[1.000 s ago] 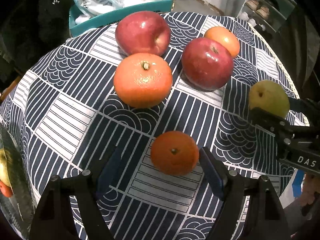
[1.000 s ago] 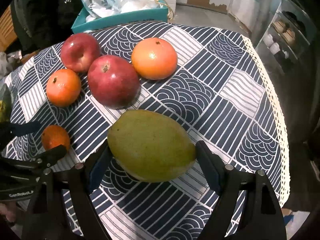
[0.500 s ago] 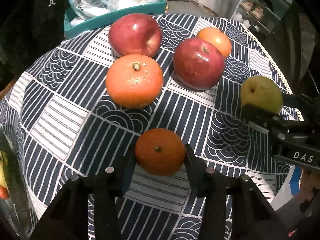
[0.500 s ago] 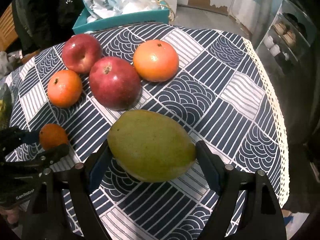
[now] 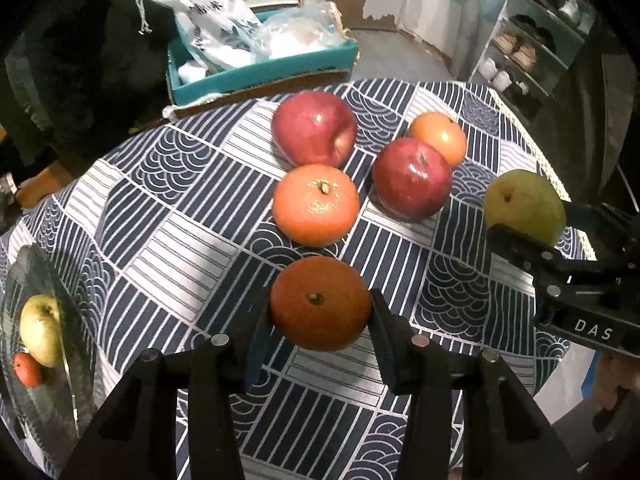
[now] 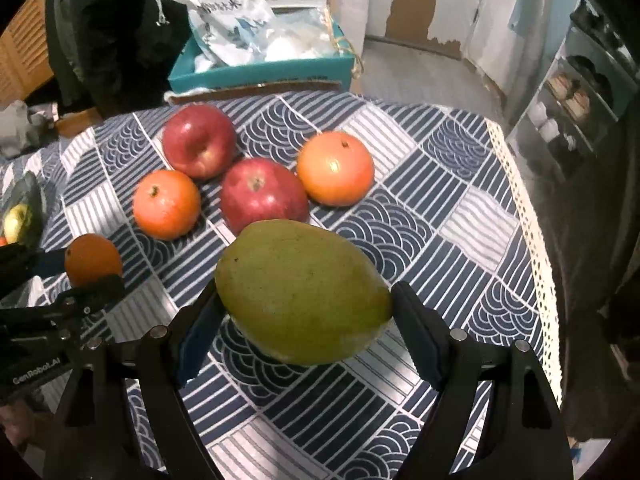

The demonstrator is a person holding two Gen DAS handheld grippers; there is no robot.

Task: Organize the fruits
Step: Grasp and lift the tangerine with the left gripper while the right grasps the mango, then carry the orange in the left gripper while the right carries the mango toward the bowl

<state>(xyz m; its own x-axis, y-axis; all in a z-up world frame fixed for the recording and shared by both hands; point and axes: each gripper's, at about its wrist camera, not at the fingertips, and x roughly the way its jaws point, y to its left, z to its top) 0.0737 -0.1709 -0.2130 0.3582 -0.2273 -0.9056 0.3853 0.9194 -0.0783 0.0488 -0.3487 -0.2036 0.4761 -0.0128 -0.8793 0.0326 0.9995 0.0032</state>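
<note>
My left gripper (image 5: 320, 320) is shut on a small orange tangerine (image 5: 320, 303) and holds it just above the patterned tablecloth (image 5: 168, 216). My right gripper (image 6: 306, 314) is shut on a large green mango (image 6: 302, 296), also lifted off the cloth; from the left wrist view the mango (image 5: 524, 206) shows at the right. On the cloth lie two red apples (image 5: 314, 128) (image 5: 412, 178) and two larger oranges (image 5: 316, 206) (image 5: 438, 138). A glass plate (image 5: 48, 392) at the left edge holds a yellow-green fruit (image 5: 40, 330) and a small red one (image 5: 27, 368).
A teal box (image 5: 260, 70) with white plastic bags stands behind the table's far edge. A lace trim (image 6: 532, 248) marks the table's right edge, with a shelf rack (image 6: 576, 92) beyond it. A dark garment hangs at the back left.
The left jaws closed on the small tangerine and lifted it off the cloth. The right gripper rose slightly with the mango still held.
</note>
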